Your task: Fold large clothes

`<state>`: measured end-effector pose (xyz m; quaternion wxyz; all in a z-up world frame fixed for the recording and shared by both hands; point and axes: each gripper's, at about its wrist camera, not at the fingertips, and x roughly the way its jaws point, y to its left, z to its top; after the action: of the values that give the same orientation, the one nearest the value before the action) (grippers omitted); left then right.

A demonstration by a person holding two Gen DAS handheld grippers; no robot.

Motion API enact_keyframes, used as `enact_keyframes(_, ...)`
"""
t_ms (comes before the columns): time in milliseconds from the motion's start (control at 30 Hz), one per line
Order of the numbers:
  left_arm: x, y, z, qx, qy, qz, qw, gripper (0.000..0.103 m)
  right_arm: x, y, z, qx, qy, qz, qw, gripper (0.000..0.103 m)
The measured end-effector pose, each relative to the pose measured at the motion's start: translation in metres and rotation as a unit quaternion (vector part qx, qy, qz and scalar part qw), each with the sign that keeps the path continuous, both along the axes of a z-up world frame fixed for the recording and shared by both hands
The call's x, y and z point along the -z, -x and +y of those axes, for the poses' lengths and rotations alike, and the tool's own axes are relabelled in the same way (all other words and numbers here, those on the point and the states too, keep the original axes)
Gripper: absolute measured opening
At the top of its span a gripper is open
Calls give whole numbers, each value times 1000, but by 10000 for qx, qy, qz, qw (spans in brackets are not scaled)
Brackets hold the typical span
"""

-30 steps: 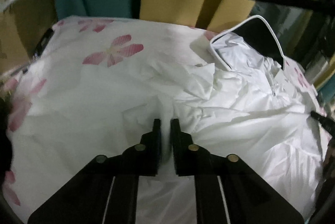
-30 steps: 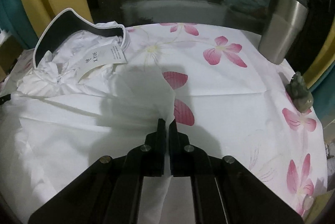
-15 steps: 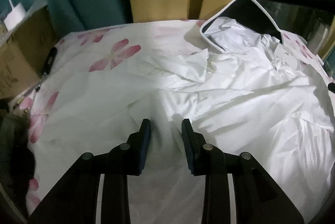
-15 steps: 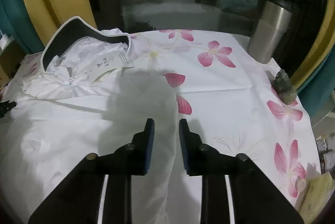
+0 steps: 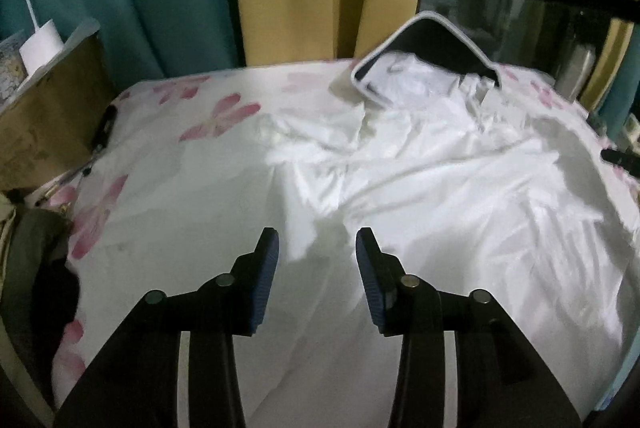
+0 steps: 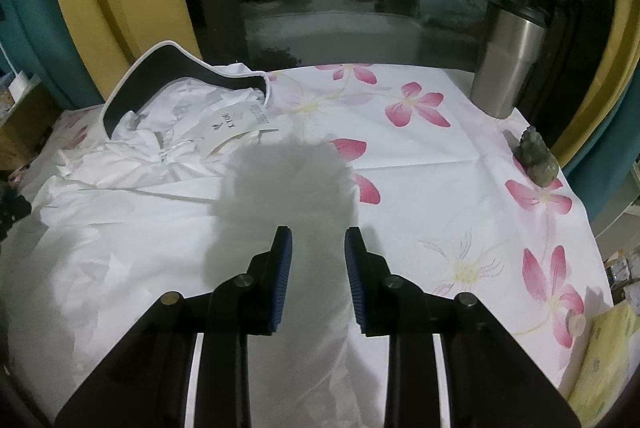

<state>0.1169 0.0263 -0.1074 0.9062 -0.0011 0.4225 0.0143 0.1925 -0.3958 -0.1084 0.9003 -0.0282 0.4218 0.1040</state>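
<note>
Both hand-held grippers, left (image 5: pixel 316 242) and right (image 6: pixel 318 238), have spread and released the white jacket (image 5: pixel 420 179); its lower hem is cut off.

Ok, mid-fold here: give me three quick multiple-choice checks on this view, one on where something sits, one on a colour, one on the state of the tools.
1. Where does the steel tumbler stand?
A. far right corner of the table
B. on the white garment
C. near left edge

2. What colour is the inside of the garment's collar?
A. pink
B. dark with white piping
C. yellow

3. How are the left tool and right tool?
A. both shut on cloth
B. left shut, right open
C. both open, holding nothing

Answers:
1. A, it stands on the floral tablecloth by the window.
2. B, the dark lining with a white edge shows.
3. C, white garment lies flat, visible between the spread fingers.
</note>
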Motion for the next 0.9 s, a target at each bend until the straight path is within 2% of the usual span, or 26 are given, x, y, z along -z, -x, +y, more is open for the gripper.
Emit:
enact_keyframes(167,-3,27,14,-159,305,-246,9991,43,-8,13,3,-18,-112,-94,9999,27)
enact_keyframes(333,2,47,36,-503,748,-211,9957,42,-12,25,9,-79,-201,-209,9995,27)
enact_keyframes(467,2,70,48,-673,734,-352,9944,43,-15,35,19,-171,-311,-291,9989,27)
enact_keyframes(633,-2,94,61,-876,524,-604,9929,43,-16,48,45,-495,-481,-379,9969,27)
enact_keyframes(767,-2,96,74,-882,755,-618,9913,43,-8,50,71,-760,-562,-276,9951,28)
enact_keyframes(833,-4,100,87,-727,1257,-823,9860,43,-4,48,81,-828,-591,-222,9946,28)
enact_keyframes(900,-8,99,92,-841,1145,-898,9858,43,-2,47,92,-929,-606,-187,9936,28)
